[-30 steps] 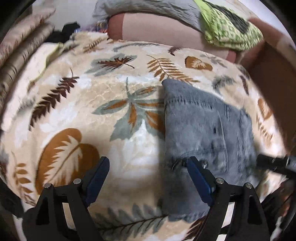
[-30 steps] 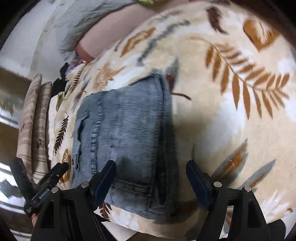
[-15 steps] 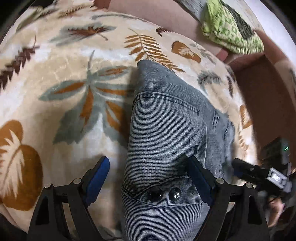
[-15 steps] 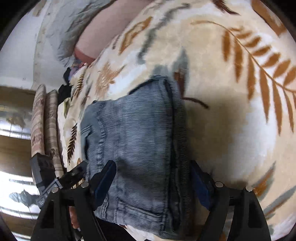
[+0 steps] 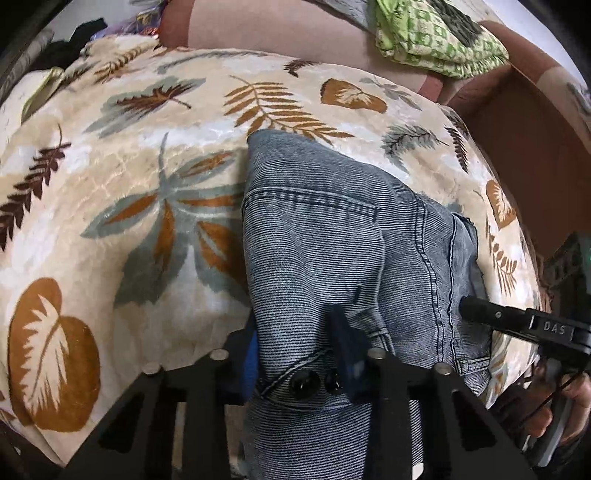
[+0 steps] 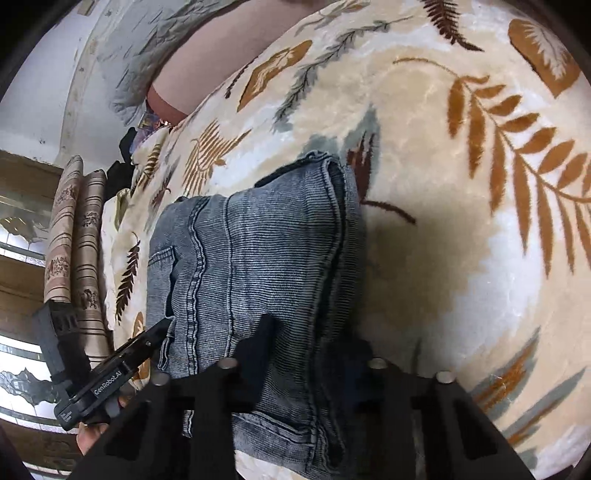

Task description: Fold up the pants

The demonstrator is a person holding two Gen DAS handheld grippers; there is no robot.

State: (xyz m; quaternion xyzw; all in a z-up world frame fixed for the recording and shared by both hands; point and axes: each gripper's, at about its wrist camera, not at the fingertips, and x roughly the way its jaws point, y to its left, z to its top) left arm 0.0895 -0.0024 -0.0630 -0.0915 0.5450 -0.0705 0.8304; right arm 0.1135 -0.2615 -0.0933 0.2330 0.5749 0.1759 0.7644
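The folded grey-blue denim pants lie on a leaf-patterned blanket. My left gripper is shut on the near waistband edge of the pants, beside two dark buttons. My right gripper is shut on the other near edge of the pants, where the folded layers stack. Each gripper shows in the other's view: the right one in the left wrist view, the left one in the right wrist view.
A green patterned cloth lies on the pink sofa back. Striped rolled cushions stand at the blanket's left end. Dark clothes lie at the far left corner. A brown armrest rises on the right.
Both grippers moved in onto the near edge of the pants and closed from open onto the denim. The near edge is now pinched and slightly raised.
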